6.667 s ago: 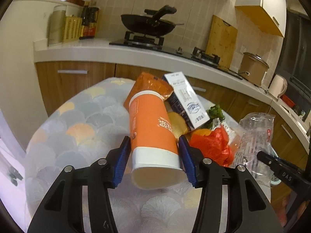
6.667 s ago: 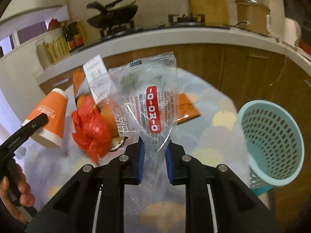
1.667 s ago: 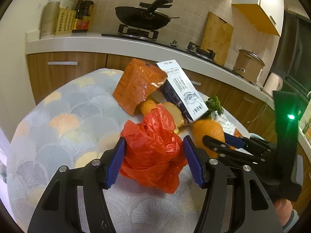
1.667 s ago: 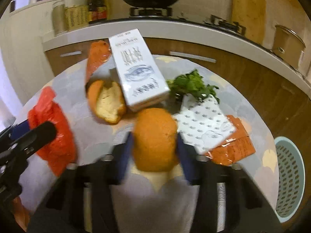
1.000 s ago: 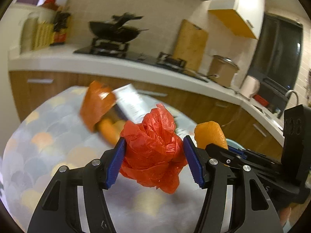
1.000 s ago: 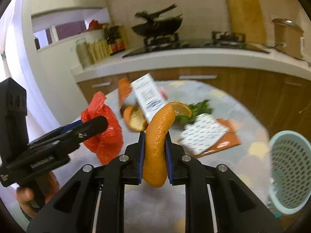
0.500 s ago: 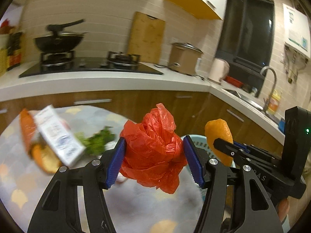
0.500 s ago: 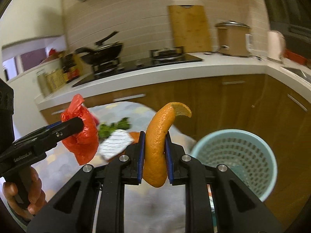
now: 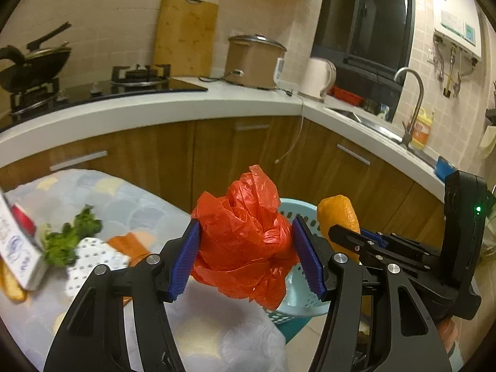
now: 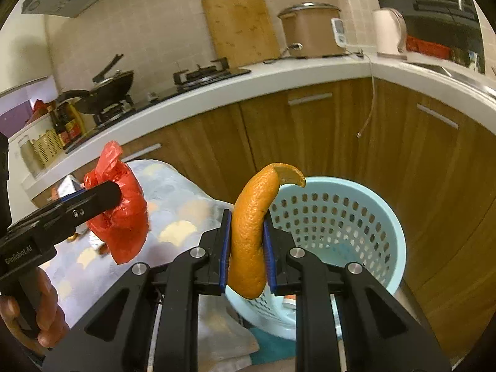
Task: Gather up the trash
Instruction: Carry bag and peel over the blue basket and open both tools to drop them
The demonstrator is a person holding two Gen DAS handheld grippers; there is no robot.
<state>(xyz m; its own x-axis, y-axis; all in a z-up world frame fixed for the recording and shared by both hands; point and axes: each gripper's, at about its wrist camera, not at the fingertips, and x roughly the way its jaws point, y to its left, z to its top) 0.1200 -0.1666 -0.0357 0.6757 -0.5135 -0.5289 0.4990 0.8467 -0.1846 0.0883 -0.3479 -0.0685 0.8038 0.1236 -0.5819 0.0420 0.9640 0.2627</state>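
Note:
My left gripper is shut on a crumpled red plastic bag, held in the air above the table's right edge; the same bag shows at the left of the right wrist view. My right gripper is shut on a curved orange peel, also seen as the peel right of the bag. A pale blue perforated basket stands on the floor just beyond and below both grippers; its rim peeks out behind the bag.
The round table with a scallop-pattern cloth holds green leaves, a dotted white wrapper, an orange packet and a white carton. Wooden cabinets and a white counter curve behind the basket. A hand grips the left tool.
Both grippers have swung right, away from the table's trash pile toward the blue basket, which now sits larger and closer. The bag and the peel stay clamped.

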